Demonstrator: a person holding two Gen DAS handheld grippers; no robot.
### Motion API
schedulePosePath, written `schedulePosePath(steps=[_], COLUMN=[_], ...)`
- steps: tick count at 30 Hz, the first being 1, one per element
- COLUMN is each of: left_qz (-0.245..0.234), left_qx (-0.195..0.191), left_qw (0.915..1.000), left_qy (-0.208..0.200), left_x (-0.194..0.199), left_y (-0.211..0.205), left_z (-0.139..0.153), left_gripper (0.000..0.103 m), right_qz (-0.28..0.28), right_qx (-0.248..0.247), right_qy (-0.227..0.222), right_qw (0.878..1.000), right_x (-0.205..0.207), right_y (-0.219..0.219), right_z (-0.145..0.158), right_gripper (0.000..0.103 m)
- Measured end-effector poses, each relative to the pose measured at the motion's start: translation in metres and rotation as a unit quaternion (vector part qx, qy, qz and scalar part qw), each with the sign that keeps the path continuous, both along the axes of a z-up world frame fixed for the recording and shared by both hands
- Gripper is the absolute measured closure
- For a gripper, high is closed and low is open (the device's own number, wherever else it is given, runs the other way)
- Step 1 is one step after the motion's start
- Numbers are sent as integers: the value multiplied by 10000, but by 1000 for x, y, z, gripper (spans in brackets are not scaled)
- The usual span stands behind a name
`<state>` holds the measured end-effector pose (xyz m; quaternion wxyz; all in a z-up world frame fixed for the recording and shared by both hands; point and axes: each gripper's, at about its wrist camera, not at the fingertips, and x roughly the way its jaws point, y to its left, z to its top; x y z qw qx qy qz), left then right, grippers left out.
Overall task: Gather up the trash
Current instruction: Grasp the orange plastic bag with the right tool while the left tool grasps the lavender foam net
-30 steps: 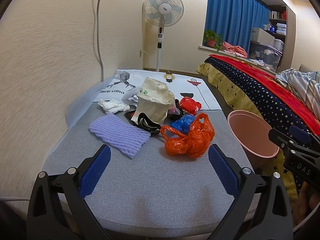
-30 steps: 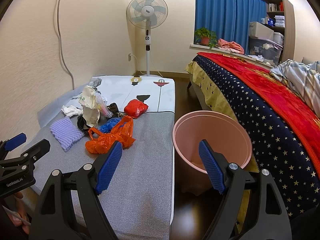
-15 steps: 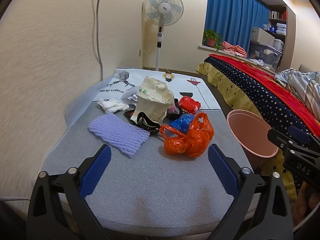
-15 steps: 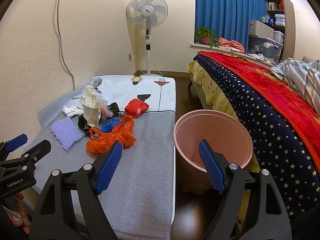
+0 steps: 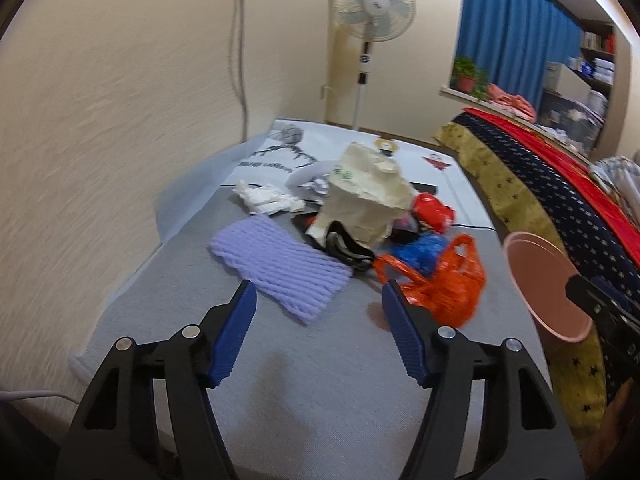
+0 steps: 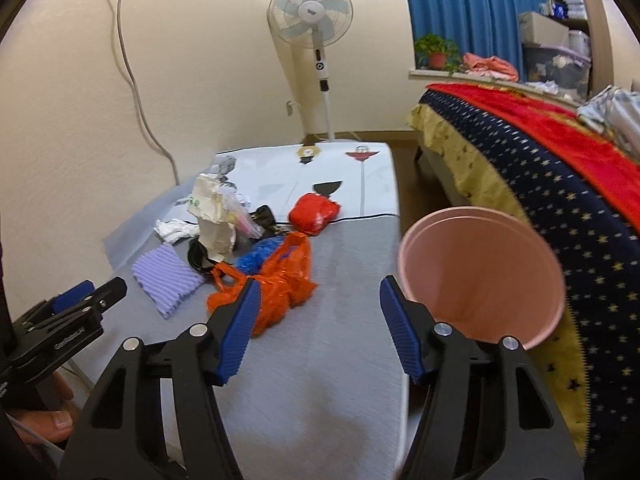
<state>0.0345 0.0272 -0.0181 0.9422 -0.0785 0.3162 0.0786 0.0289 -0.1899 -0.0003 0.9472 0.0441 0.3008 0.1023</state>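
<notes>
A pile of trash lies on the grey mat (image 5: 320, 380): an orange plastic bag (image 5: 440, 284) (image 6: 272, 284), a purple foam net (image 5: 276, 264) (image 6: 166, 276), a crumpled cream paper bag (image 5: 364, 200), a blue bag (image 5: 424, 250), a red bag (image 6: 314, 214) and white tissue (image 5: 268, 198). A pink bin (image 6: 480, 272) stands at the mat's right edge. My left gripper (image 5: 318, 296) hovers just short of the foam net, jaws closing on nothing. My right gripper (image 6: 320, 286) hangs between the orange bag and the bin, also closing, with nothing between its pads.
A bed with a starred blue and red blanket (image 6: 560, 168) runs along the right. A standing fan (image 6: 316, 16) is at the far wall, and a cable (image 6: 136, 92) hangs down the left wall. A white printed sheet (image 6: 328, 176) covers the mat's far end.
Both grippers' jaws have narrowed. Both have moved forward and dipped toward the trash pile, so the foam net and orange bag sit closer to the fingertips.
</notes>
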Motion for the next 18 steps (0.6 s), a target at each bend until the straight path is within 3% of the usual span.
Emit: schedulePosePath(steps=[9, 18], left_qz=[475, 694], left_qx=[-143, -354], left_qw=[9985, 9938], left_qy=[247, 792], left_x=[33, 70], left_y=[32, 45], left_z=[-19, -54], left_gripper=[48, 48], right_qz=[348, 583], right_qx=[269, 354], right_qy=[294, 702], right_qw=[9986, 9952], right_x=[39, 66], right_y=[27, 47], right_z=[-24, -49], right_gripper=[40, 38])
